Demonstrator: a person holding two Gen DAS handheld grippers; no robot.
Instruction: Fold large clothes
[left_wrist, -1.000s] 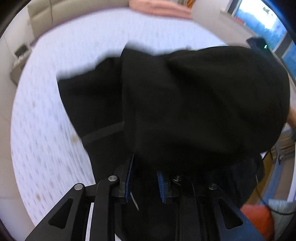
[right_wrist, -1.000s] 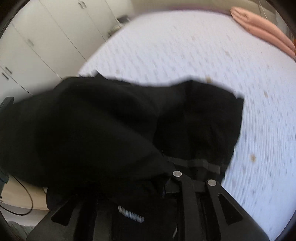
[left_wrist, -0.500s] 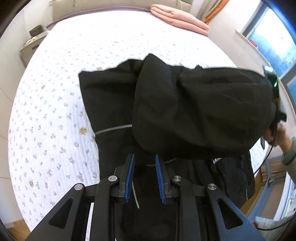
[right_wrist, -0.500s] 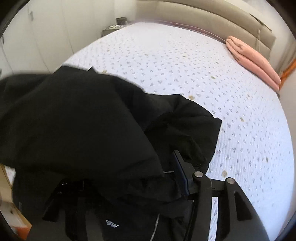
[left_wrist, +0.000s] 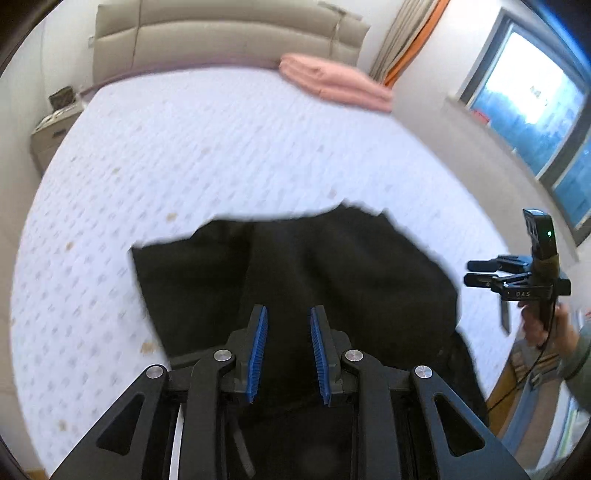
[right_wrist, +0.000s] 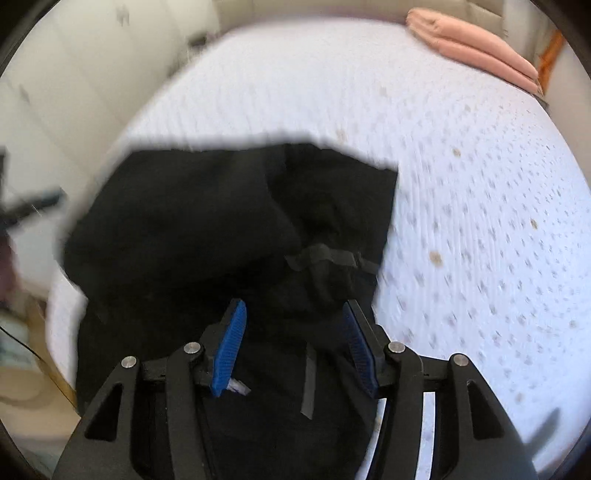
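Note:
A large black garment (left_wrist: 332, 266) lies folded over on the white dotted bed (left_wrist: 184, 147), its near part hanging toward the bed's edge. My left gripper (left_wrist: 288, 314) hovers above the garment's near half, its blue pads apart with nothing between them. In the left wrist view, my right gripper (left_wrist: 472, 272) is off the garment's right side, held by a hand (left_wrist: 535, 325). In its own view the right gripper (right_wrist: 293, 310) stands open above the garment (right_wrist: 221, 221), near a grey strip (right_wrist: 325, 254), holding nothing.
A folded pink blanket (left_wrist: 332, 79) lies at the bed's far end below a beige headboard (left_wrist: 221, 33). A nightstand (left_wrist: 55, 125) stands far left, a window (left_wrist: 535, 110) at right. White wardrobe doors (right_wrist: 55, 92) line the bed's other side.
The right jaws opened and let the black cloth go. Both grippers rose and drew back, and the folded-over layer now rests flat on the bed.

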